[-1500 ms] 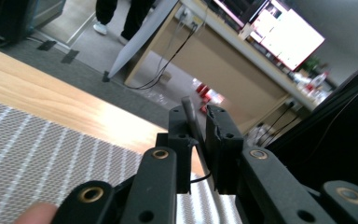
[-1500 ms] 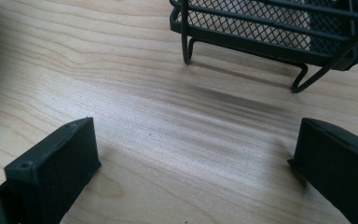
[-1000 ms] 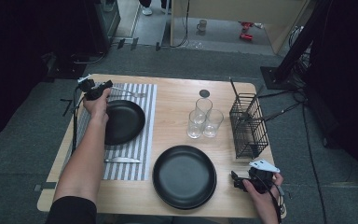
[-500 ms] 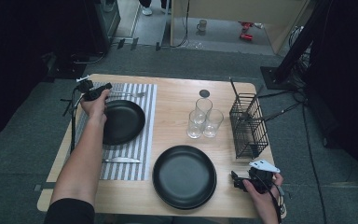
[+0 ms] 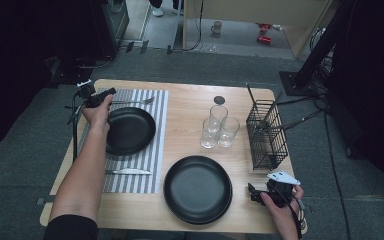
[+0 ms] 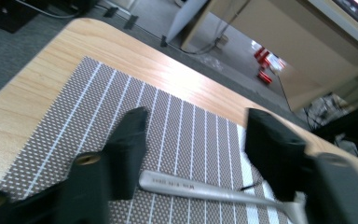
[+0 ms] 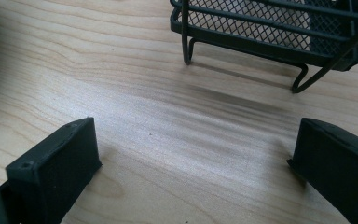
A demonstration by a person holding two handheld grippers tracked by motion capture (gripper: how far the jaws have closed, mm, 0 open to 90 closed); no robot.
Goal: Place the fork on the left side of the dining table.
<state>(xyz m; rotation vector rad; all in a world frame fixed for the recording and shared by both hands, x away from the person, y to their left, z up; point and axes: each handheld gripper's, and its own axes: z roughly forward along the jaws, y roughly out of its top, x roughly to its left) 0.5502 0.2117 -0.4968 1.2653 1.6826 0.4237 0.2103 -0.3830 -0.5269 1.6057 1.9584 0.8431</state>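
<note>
Left gripper (image 6: 191, 140) jaws just opened, spread, fork (image 6: 214, 190) handle lying free between them on striped placemat (image 6: 74, 135), far left; black plate (image 5: 128, 131) just near of fork. Right gripper (image 7: 191, 172) spread over bare table (image 7: 168, 93), wire basket (image 7: 279, 28) beyond

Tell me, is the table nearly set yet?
Partly. Done: a black plate sits on the striped mat, with a knife beside it. In hand: the left claw has just been opening, and the fork lies on the mat between its jaws, unpinched. Probably left: the glasses and spare plates wait mid-table. The right claw rests open.
</note>
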